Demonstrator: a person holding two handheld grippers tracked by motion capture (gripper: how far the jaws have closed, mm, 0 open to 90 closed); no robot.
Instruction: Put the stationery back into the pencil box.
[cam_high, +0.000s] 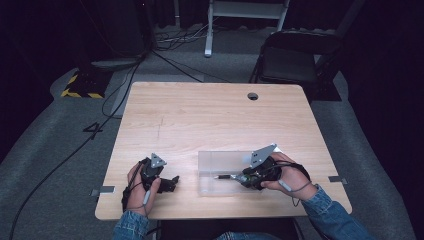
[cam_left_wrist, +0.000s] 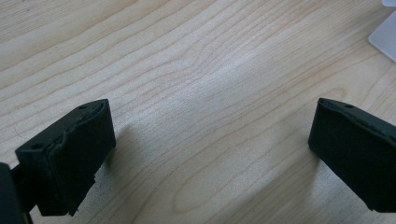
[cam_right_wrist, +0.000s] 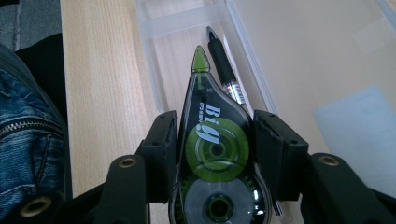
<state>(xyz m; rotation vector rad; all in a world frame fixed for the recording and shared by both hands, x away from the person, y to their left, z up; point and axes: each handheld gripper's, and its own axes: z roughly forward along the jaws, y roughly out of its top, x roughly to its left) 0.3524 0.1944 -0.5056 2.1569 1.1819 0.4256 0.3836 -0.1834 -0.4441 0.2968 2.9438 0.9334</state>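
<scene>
A green and dark correction tape dispenser (cam_right_wrist: 212, 140) is clamped between the two black jaws of my right gripper (cam_right_wrist: 214, 128), its pointed green tip facing into a clear plastic tray (cam_right_wrist: 163, 28). A black pen (cam_right_wrist: 224, 70) lies in the tray's narrow compartment, just beside the tip. In the high view my right gripper (cam_high: 250, 176) hangs over the tray (cam_high: 212, 162) at its right end, with the pen (cam_high: 223, 176) inside. My left gripper (cam_high: 170, 184) rests low on the wooden table (cam_high: 210, 115) to the left of the tray; its jaws (cam_left_wrist: 210, 154) stand wide apart over bare wood.
A round cable hole (cam_high: 252, 96) is near the table's far edge. A dark chair (cam_high: 295, 60) stands behind the table. The person's denim-clad leg (cam_right_wrist: 28, 135) lies beside the near table edge. A pale tray corner (cam_left_wrist: 385, 35) is at the upper right in the left gripper view.
</scene>
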